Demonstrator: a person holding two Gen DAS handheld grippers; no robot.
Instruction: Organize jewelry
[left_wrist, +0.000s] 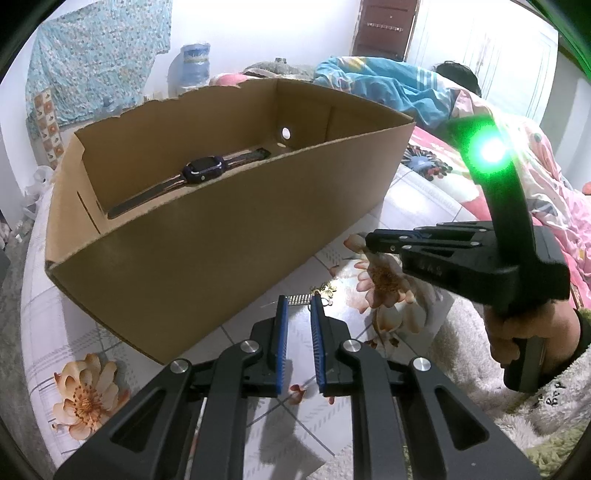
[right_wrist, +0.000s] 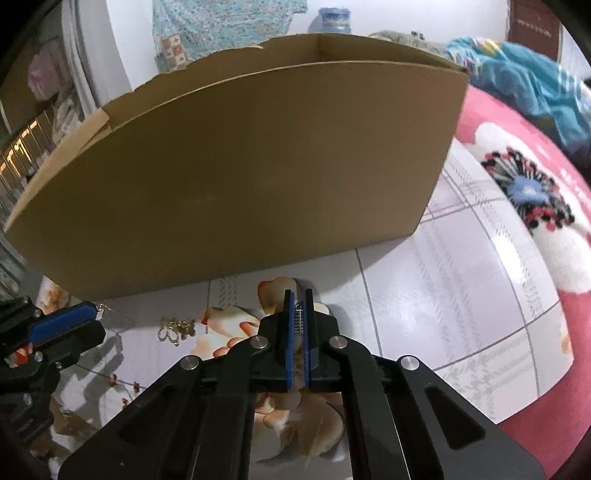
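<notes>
Sitting on a flower-printed sheet (right_wrist: 461, 266) over what seems to be a bed, with an open cardboard box (left_wrist: 221, 236) taking up the far side. Lying flat on the box floor already — a dark watch (left_wrist: 201, 170), strap stretched out, so judging one piece as sorted. Hovering low over the sheet just near of the box wall, the left gripper (left_wrist: 299, 302) with blue pads spread apart and nothing between them; resting right beyond its tips, a small silver ribbed piece (left_wrist: 297, 298), hair-clip or clasp, hard to tell which. Lying just to the right of that, a tangle of gold chain jewelry (right_wrist: 177, 328), loose on the sheet. Reaching in from the right, the right gripper (right_wrist: 299, 317) with pads nearly pressed together, pinching a small silver spring-like item (right_wrist: 299, 319) — probably an earring or a clasp part, too small to name. Judging the job as early to middling: one watch boxed, one item in a pinch and waiting to go over the wall, the silver piece and gold chain remaining outside.
</notes>
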